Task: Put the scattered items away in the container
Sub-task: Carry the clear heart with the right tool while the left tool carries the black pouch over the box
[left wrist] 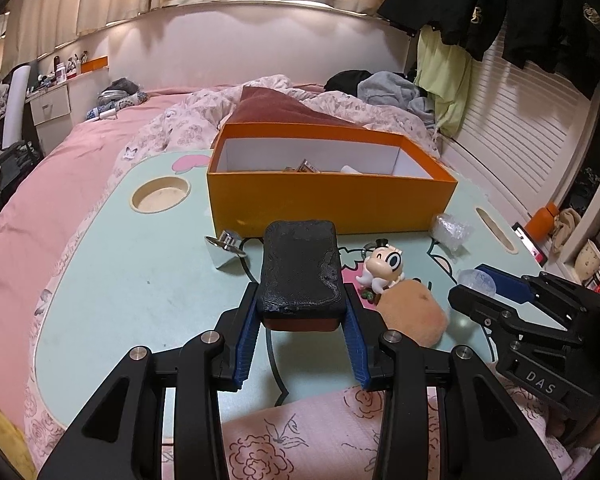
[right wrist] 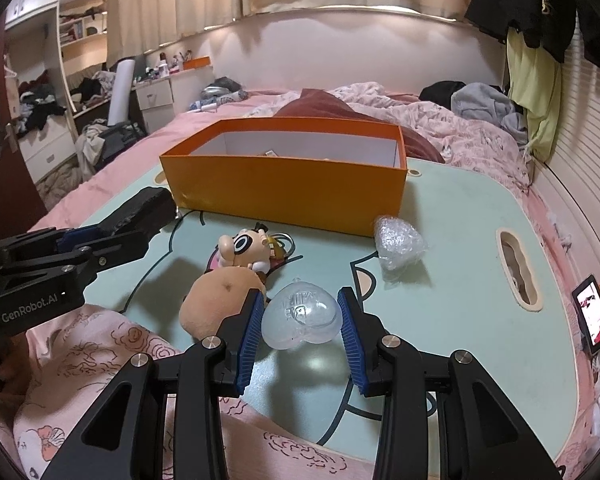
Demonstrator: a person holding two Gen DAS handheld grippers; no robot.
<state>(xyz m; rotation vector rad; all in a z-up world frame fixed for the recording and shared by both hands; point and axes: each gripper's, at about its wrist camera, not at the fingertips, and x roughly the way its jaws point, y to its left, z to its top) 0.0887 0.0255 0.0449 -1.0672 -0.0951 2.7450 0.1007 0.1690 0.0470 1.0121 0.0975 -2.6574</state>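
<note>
Both grippers are loaded and neither load is in the box yet. In the left wrist view, lower centre of the frame, the left gripper (left wrist: 302,316) is clamped on a black block (left wrist: 300,264), its blue pads pressing the block's two sides; the block appears lifted clear of the lap table (left wrist: 112,280), though contact underneath cannot be confirmed. In the right wrist view, lower centre, the right gripper (right wrist: 300,318) is closed on a clear heart-shaped shell (right wrist: 300,316), which sits between the pads and seems to be held just above the tabletop. Still loose on the table: a tan plush (right wrist: 216,300) touching the left finger of the right gripper, a cartoon figure (right wrist: 246,250) just beyond it at mid-frame, a wad of bubble wrap (right wrist: 398,246) to the right near the box's corner, and, in the left wrist view, a shiny metal piece (left wrist: 224,248) left of centre, close to the box's front wall. Further back, upper centre of both views, stands the orange box (left wrist: 332,204), open, with a few small items visible on its floor; what they are cannot be made out. Assessment: the task is partly done. Two items are in hand awaiting deposit, and at least four remain on the table to collect.
</note>
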